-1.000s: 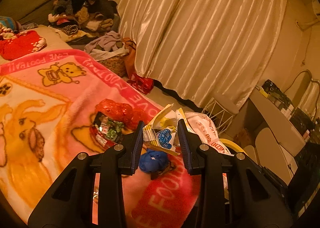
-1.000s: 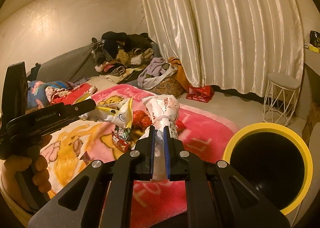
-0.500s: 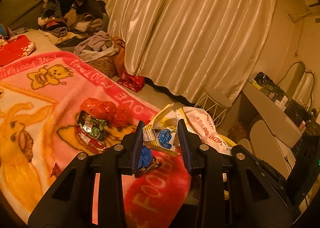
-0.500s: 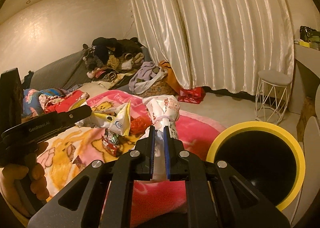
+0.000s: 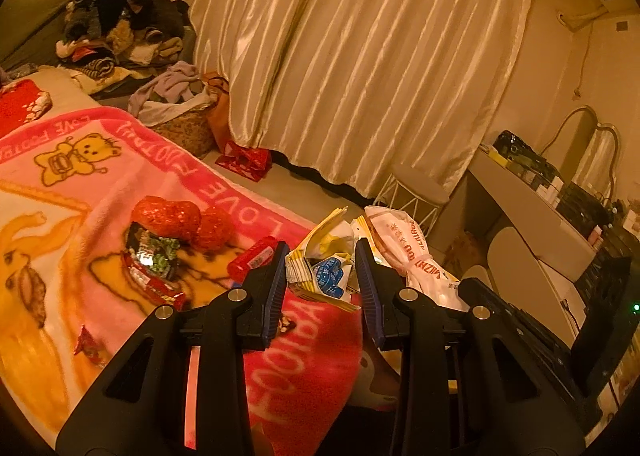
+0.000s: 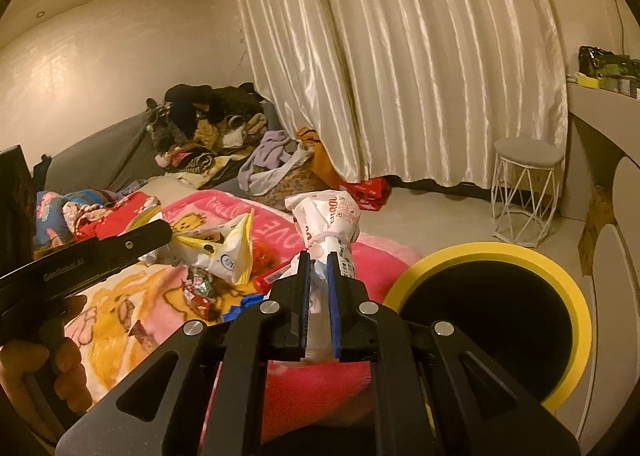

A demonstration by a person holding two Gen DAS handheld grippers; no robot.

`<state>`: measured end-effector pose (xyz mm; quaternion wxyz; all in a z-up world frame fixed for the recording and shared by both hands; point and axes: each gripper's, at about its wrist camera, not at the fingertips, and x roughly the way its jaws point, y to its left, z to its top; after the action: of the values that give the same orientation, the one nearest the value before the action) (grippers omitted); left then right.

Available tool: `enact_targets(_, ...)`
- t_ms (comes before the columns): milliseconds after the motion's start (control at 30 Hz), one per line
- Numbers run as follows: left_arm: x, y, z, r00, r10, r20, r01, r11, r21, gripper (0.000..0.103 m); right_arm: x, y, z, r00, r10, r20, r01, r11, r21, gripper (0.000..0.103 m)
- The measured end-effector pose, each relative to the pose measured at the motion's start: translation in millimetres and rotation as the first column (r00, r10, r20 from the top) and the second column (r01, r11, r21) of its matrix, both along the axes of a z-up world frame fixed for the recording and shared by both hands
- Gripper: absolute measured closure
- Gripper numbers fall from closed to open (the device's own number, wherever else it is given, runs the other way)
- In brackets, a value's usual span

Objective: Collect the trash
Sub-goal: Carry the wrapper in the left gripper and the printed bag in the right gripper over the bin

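Note:
My left gripper (image 5: 321,252) is shut on a crumpled yellow, white and blue wrapper (image 5: 324,268), held above the edge of the pink blanket (image 5: 120,183). My right gripper (image 6: 318,262) is shut on the twisted neck of a white wrapper with red print (image 6: 326,215). That wrapper also shows in the left wrist view, white wrapper (image 5: 400,244), just right of my left fingers. A black bin with a yellow rim (image 6: 480,252) stands open on the floor, low and to the right of the right gripper. The left gripper (image 6: 100,256), its yellow wrapper (image 6: 224,252) and a hand (image 6: 60,368) show at the left.
Loose trash lies on the blanket: red crinkled wrappers (image 5: 172,215), a green and silver wrapper (image 5: 152,256), a red tube (image 5: 252,260). A white wire stool (image 6: 524,191) stands by the curtain (image 6: 400,55). A laundry basket (image 5: 180,119), a red bag (image 5: 244,159) and a desk (image 5: 532,207) ring the floor.
Both views have swung to the right across the bed. The bin sits closer to the right gripper and more of it shows. Both grips are unchanged.

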<state>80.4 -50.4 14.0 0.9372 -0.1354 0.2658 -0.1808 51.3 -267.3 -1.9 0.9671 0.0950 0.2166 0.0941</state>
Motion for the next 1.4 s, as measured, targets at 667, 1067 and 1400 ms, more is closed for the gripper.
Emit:
enact_targets(667, 1, -45, 0, 0.995, -0.1, 0.006, 0.1, 0.995, 0.021, 0.076, -6, -46, -5, 0.992, -0.124, -0.007, 0.124, 0.992, 0.016, 0.095)
enact_targets(1067, 1, -75, -4, 0.987, -0.163, 0.003, 0.163, 0.986, 0.044, 0.076, -10, -75, -15, 0.979, -0.203, -0.032, 0.204, 0.978, 0.032, 0.095)
enact_targets(1400, 1, -104, -12, 0.975, -0.222, -0.011, 0.222, 0.972, 0.074, 0.076, -10, -95, -23, 0.965, -0.258, -0.054, 0.261, 0.964, 0.046, 0.095)
